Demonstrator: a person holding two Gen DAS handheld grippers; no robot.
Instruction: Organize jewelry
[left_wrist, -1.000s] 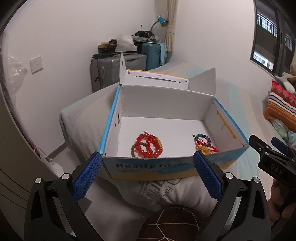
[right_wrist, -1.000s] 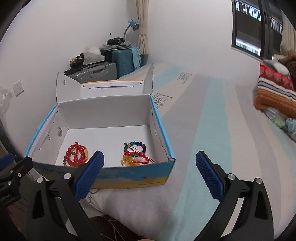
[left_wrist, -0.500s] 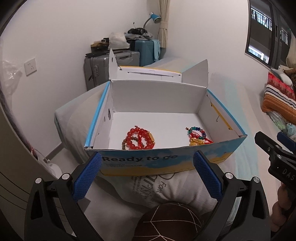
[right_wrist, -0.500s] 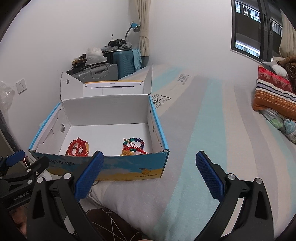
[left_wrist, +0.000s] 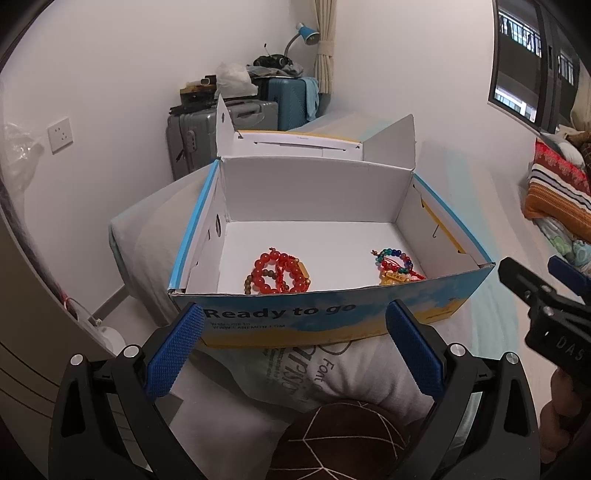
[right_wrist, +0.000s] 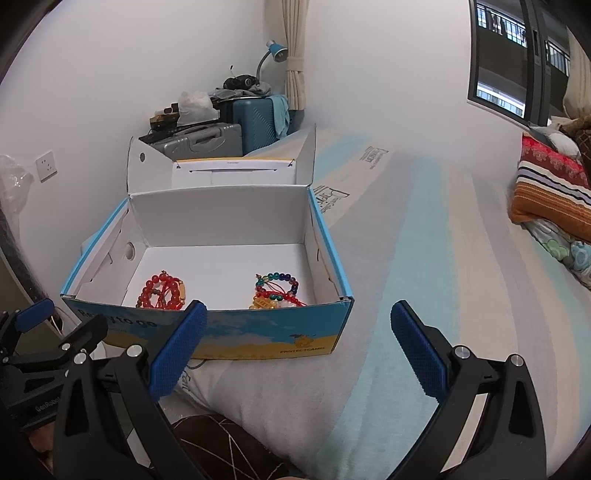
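Both grippers, left (left_wrist: 293, 341) and right (right_wrist: 297, 341), hover with jaws spread wide and empty. Just beyond them, the open blue-and-white cardboard box (left_wrist: 332, 321) on the bed holds red bead bracelets (left_wrist: 279, 273) and multicoloured bead bracelets (left_wrist: 395, 264).

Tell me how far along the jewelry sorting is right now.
Looks nearly done: the red bead bracelets and the multicolored bracelets lie as two separate piles inside the open box. Nothing is in hand; the left gripper and right gripper hover before the box, jaws open. No loose jewelry shows on the bed; the box is not closed.
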